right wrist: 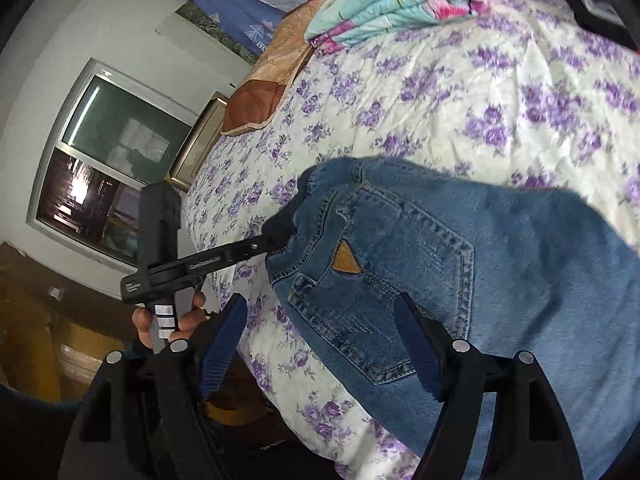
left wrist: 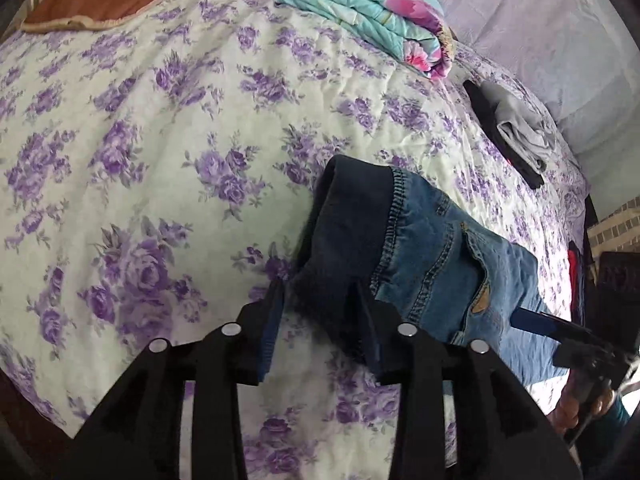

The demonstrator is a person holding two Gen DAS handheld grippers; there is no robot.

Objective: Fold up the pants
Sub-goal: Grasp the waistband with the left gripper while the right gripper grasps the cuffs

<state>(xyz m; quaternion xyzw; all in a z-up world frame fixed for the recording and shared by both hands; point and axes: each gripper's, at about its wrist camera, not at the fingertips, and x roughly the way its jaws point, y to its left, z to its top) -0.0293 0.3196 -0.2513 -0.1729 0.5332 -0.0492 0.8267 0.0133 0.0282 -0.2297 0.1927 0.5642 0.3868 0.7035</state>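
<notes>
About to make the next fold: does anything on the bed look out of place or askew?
The jeans hang over the bed's edge, bunched at the waistband by the left gripper. The right gripper is open. Nothing looks spilled or damaged.

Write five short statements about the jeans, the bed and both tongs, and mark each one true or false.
1. The left tongs grip the dark waistband end of the jeans. True.
2. The right tongs are clamped on the back pocket. False: they are open, the pocket lying between the fingers.
3. The bedspread has purple flowers. True.
4. The jeans are already folded into a neat stack. False: they lie spread out on the bed.
5. A folded turquoise and pink quilt lies farther up the bed. True.
</notes>
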